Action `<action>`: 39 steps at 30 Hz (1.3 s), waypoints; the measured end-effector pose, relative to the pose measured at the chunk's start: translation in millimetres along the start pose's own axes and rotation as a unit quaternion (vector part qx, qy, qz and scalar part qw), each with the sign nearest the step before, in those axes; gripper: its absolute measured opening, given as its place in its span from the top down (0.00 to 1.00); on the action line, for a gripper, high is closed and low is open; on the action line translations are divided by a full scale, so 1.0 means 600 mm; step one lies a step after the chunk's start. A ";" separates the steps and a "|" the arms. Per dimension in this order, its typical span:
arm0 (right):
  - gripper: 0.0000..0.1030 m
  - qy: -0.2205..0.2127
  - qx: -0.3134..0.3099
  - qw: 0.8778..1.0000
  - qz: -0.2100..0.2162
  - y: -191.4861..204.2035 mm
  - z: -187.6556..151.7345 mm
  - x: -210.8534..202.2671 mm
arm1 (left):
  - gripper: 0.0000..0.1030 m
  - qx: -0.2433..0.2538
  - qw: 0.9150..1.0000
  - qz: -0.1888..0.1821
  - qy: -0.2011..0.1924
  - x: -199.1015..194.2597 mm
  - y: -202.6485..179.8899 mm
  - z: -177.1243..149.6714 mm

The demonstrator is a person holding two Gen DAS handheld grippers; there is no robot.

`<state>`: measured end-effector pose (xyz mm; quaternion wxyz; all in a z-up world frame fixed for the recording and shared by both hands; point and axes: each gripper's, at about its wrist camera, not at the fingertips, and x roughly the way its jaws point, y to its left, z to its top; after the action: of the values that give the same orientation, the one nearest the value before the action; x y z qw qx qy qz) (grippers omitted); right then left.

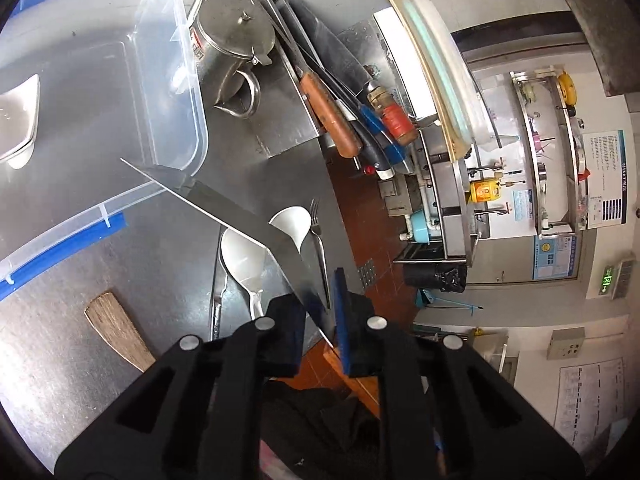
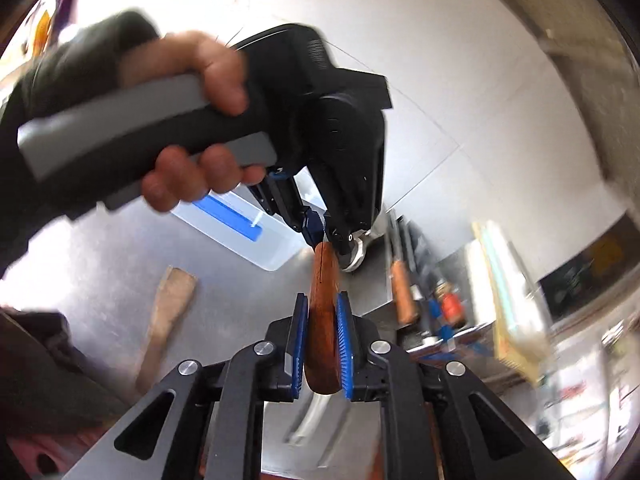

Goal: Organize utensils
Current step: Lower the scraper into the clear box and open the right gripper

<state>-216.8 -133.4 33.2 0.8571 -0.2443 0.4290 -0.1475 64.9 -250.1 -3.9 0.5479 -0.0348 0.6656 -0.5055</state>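
My left gripper (image 1: 320,312) is shut on the steel blade of a cleaver (image 1: 240,216), held edge-up above the steel counter. My right gripper (image 2: 322,320) is shut on the same cleaver's brown wooden handle (image 2: 322,320); the left gripper (image 2: 320,236) shows beyond it, clamping the far end. On the counter below lie two white spoons (image 1: 242,260), a fork (image 1: 318,236) and a wooden spatula (image 1: 116,328), which also shows in the right wrist view (image 2: 168,312). Several knives (image 1: 332,120) sit in a steel rack (image 1: 288,136).
A clear plastic bin (image 1: 168,80) with blue clips holds a white dish (image 1: 20,120). A steel teapot (image 1: 232,48) stands beside the rack. Cutting boards (image 1: 440,72) lean at the right. The counter edge drops to a red tiled floor (image 1: 360,208).
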 end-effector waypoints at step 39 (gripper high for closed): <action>0.51 0.060 0.207 0.939 0.267 -0.140 0.054 0.226 | 0.27 0.066 0.980 0.125 -0.140 -0.152 0.088 0.060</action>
<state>-114.6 -256.9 5.8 0.8695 0.0714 0.4886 -0.0134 155.2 -192.4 26.0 0.6958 0.0145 0.5461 -0.4662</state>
